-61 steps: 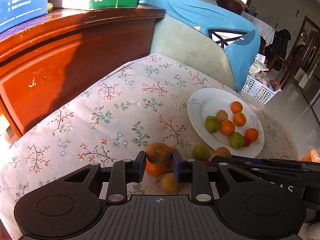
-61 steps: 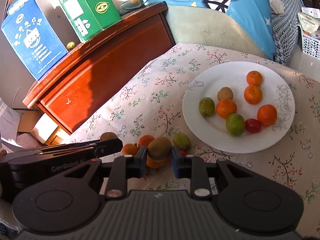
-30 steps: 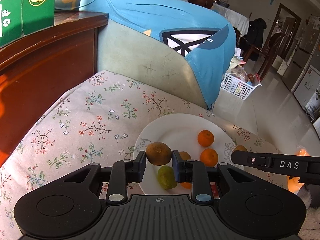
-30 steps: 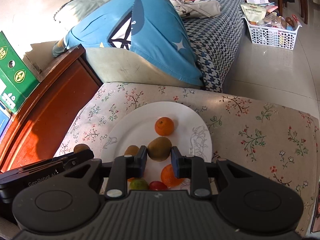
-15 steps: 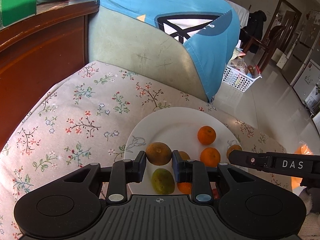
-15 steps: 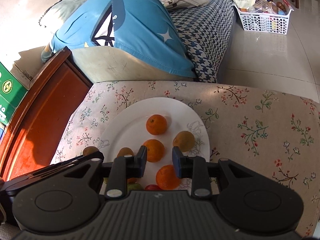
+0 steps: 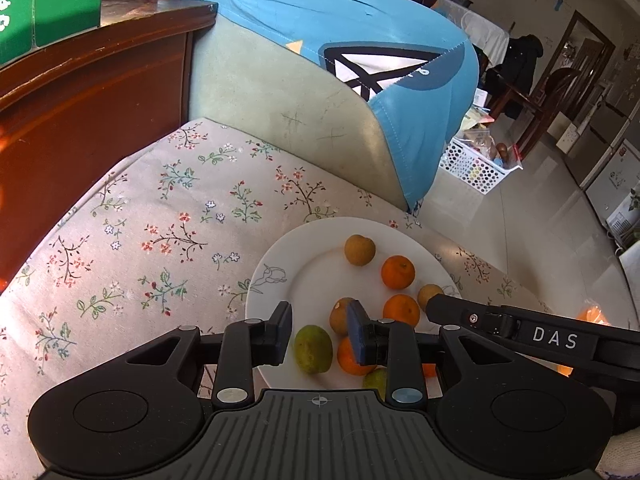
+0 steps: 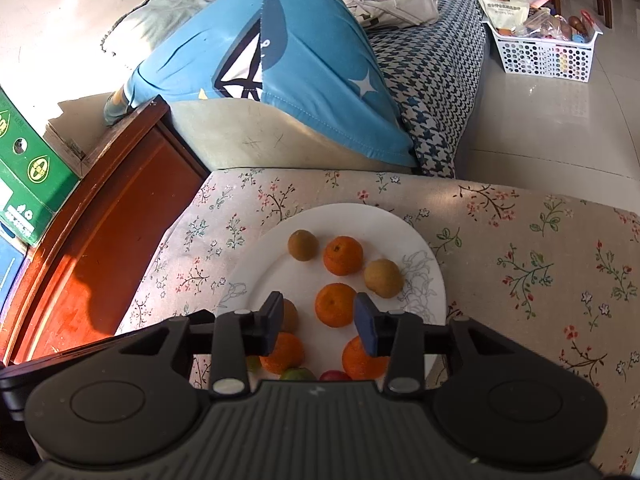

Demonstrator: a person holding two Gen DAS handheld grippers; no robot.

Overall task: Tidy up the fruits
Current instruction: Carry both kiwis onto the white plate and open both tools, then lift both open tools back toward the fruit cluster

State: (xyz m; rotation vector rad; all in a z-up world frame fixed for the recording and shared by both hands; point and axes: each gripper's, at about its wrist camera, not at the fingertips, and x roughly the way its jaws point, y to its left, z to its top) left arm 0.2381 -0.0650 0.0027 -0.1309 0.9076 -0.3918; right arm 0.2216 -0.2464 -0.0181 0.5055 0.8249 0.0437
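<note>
Over the white plate (image 7: 280, 264) both grippers hang. "DAS" reads on the right gripper's side in the left view. Left gripper (image 7: 319, 330) and right gripper (image 8: 318, 320) are both opening, jaws apart and empty; a second ago each clamped a brown fruit. Now those fruits lie on the plate with the oranges (image 8: 343, 255).

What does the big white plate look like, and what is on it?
The white plate is round, smooth and shiny, like china, with a thin grey line drawing near its rim. It lies flat on the flowery cloth and holds small fruits: orange, brownish, green and one red. Both grippers hang over its near side without touching it, so part of it is hidden.
</note>
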